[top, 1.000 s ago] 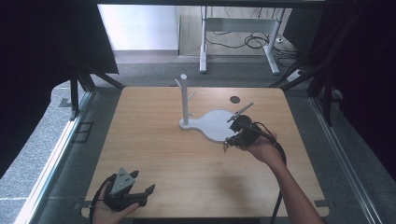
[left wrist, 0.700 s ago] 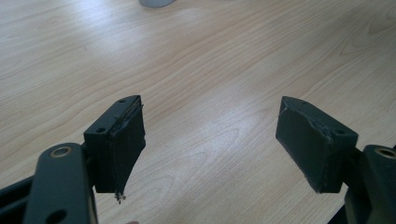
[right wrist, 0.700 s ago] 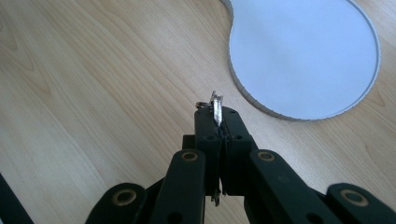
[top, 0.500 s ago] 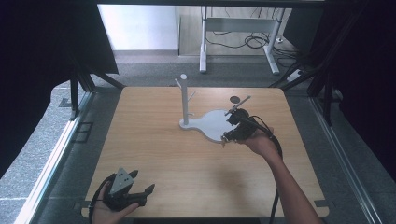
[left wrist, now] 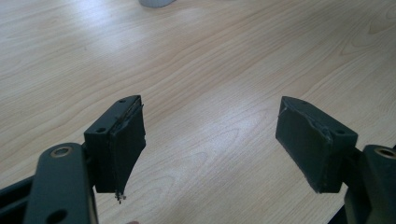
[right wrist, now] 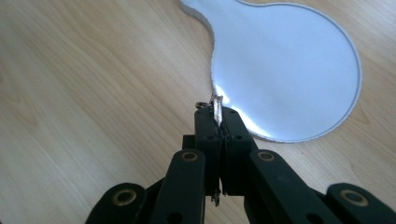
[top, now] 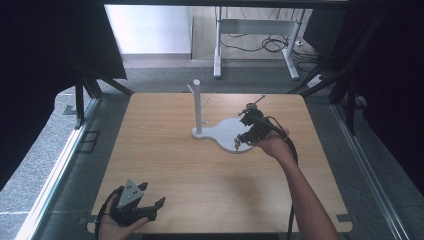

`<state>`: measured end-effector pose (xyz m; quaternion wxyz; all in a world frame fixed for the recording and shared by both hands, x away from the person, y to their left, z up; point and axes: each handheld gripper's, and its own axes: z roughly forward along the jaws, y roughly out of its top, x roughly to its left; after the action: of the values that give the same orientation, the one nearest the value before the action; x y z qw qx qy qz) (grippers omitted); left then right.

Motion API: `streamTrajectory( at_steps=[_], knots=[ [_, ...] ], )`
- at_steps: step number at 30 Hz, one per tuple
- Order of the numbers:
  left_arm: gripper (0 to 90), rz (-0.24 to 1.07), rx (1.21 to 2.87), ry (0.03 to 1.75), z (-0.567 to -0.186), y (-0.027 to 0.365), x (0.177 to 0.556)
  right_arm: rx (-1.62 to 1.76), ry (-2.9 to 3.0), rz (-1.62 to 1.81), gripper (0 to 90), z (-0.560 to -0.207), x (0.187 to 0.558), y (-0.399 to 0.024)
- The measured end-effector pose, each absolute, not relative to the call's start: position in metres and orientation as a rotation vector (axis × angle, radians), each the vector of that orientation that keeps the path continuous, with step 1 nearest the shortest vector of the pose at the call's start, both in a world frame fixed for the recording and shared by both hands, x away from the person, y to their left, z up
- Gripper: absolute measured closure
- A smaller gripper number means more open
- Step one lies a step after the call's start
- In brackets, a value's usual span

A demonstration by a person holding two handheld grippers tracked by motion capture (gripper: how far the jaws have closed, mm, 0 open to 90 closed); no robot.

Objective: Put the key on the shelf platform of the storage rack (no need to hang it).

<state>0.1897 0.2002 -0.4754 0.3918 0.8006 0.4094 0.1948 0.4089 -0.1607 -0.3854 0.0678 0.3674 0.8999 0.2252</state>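
Bench [top: 200, 165]: light wood grain, rectangular, with rounded corners.
Stand base [top: 227, 134]: a white flat plate with a round lobe, laid directly on the bench right of centre.
Post [top: 197, 105]: white, upright, carried at the base's left end.
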Motion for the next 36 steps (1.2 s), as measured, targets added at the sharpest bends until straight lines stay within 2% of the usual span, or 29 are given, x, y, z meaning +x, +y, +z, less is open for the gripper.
streamTrajectory(
  at_steps=[36],
  knots=[
    [24.4, 0.491, 2.035, 1.040, -0.476, 0.200, 0.190, 1.200, 2.697, 0.674, 87.9, -0.399, 0.461, -0.149]
  ],
)
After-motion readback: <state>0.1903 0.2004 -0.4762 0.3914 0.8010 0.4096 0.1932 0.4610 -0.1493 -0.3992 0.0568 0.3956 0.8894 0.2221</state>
